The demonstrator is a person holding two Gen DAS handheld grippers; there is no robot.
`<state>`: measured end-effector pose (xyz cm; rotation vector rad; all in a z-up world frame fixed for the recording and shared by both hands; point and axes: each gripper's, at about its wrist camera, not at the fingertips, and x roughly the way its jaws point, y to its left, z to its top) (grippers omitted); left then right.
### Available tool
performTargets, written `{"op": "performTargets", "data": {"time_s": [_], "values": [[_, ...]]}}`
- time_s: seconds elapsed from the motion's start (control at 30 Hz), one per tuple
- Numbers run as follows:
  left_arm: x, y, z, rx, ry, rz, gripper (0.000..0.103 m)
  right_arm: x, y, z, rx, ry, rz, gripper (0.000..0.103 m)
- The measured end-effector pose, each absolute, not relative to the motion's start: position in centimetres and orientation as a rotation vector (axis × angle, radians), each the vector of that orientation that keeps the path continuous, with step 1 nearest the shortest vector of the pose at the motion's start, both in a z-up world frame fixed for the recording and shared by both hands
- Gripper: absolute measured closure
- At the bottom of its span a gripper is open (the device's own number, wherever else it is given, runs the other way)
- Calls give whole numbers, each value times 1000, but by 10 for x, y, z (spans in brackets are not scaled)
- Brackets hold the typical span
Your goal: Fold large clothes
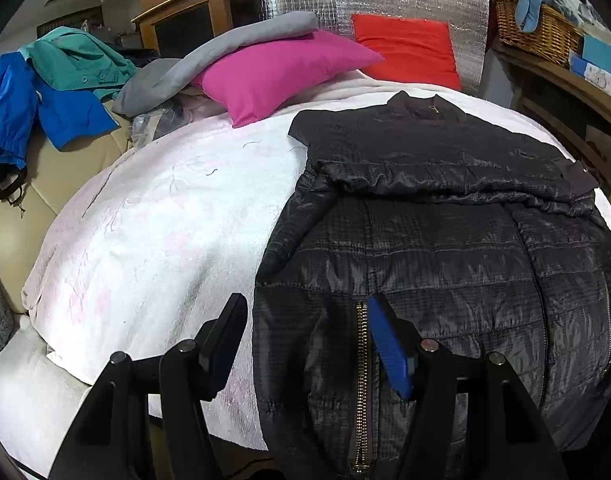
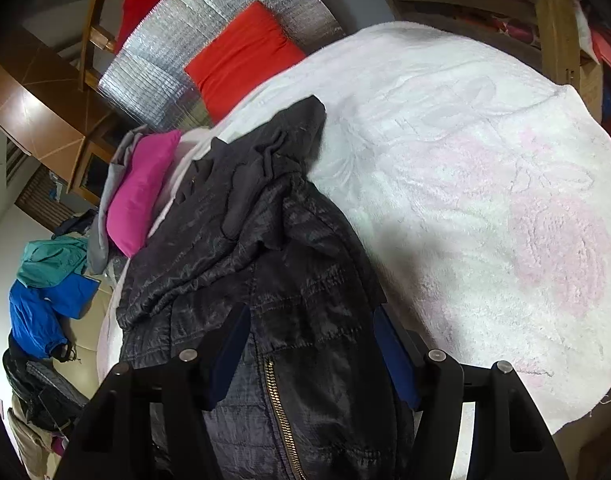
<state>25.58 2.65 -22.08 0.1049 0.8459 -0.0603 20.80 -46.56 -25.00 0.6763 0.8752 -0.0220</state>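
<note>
A black quilted jacket [image 1: 445, 248] with a gold zip lies flat on a white blanket [image 1: 157, 216], collar at the far end and one sleeve folded across its chest. My left gripper [image 1: 305, 312] is open and empty, just above the jacket's near left hem. In the right wrist view the jacket [image 2: 273, 264] lies on the blanket [image 2: 485, 184]. My right gripper [image 2: 311, 320] is open over the jacket's near right edge, holding nothing.
A pink cushion [image 1: 277, 72], a red cushion [image 1: 405, 48] and a grey garment [image 1: 233, 48] lie at the far end. Blue and teal clothes [image 1: 45, 96] lie at the left. A wicker basket [image 1: 537, 28] stands on a wooden shelf at the right.
</note>
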Motion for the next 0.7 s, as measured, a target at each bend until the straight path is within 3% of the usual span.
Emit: {"op": "performTargets", "data": {"time_s": [0.7], "values": [[177, 44, -264, 85, 1044, -64, 39, 131, -450, -262, 571, 936, 15, 35]]}}
